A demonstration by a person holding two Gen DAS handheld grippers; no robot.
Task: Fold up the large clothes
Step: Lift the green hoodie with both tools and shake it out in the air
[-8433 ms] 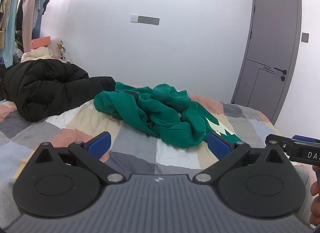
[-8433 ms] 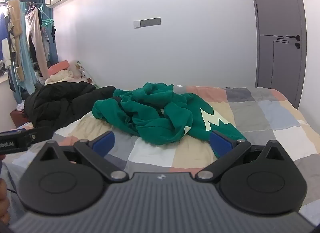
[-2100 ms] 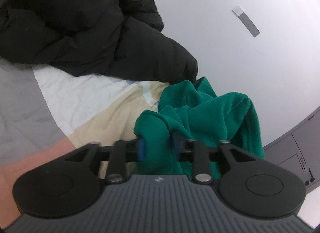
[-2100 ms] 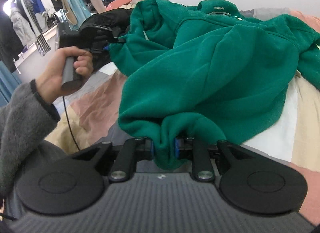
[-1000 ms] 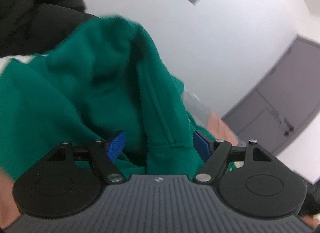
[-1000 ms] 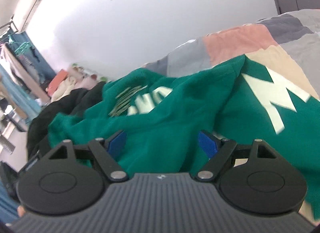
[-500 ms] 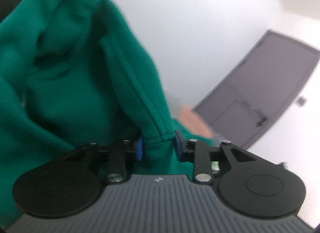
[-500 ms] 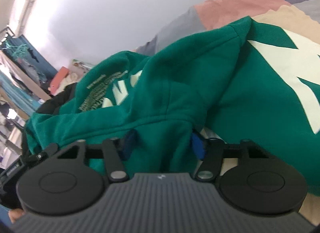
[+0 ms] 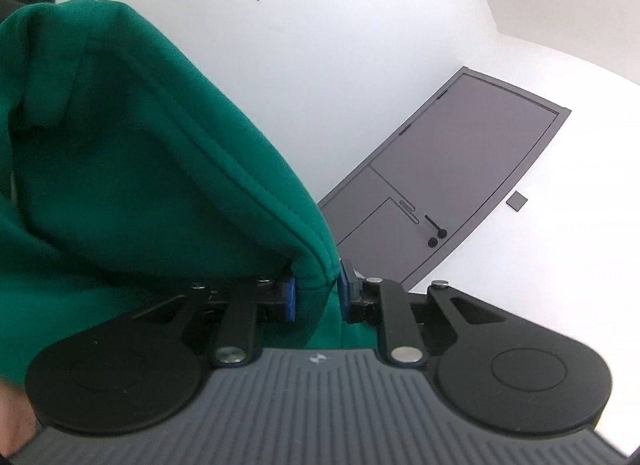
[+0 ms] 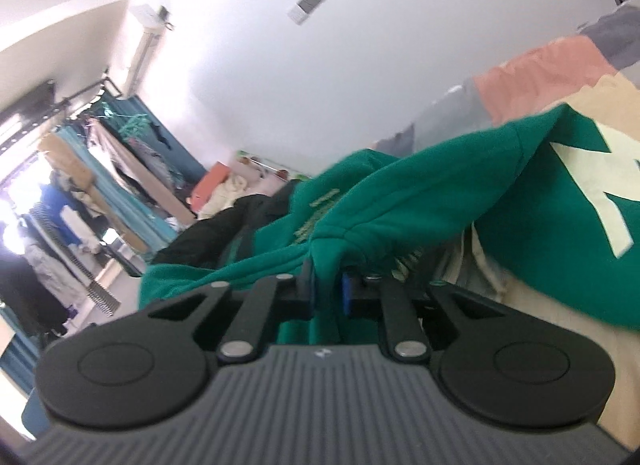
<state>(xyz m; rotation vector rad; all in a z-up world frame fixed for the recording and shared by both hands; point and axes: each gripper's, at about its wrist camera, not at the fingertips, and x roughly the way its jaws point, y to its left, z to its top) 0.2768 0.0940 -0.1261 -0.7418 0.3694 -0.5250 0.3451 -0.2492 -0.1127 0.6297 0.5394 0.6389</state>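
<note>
A large green sweatshirt (image 9: 120,185) with pale lettering fills the left of the left wrist view. My left gripper (image 9: 317,292) is shut on a stitched edge of it and holds it up toward the wall. In the right wrist view the same sweatshirt (image 10: 420,201) hangs lifted over the patchwork bed (image 10: 540,65). My right gripper (image 10: 327,283) is shut on a bunched fold of it. A big pale letter (image 10: 600,193) shows on the part still lying at the right.
A grey door (image 9: 460,193) stands in the white wall ahead of the left gripper. A black puffy jacket (image 10: 208,241) lies on the bed behind the sweatshirt. A rack of hanging clothes (image 10: 100,185) stands at the far left.
Both grippers were open a second ago and have closed on the sweatshirt. Both have since lifted and tilted upward, raising the cloth off the bed.
</note>
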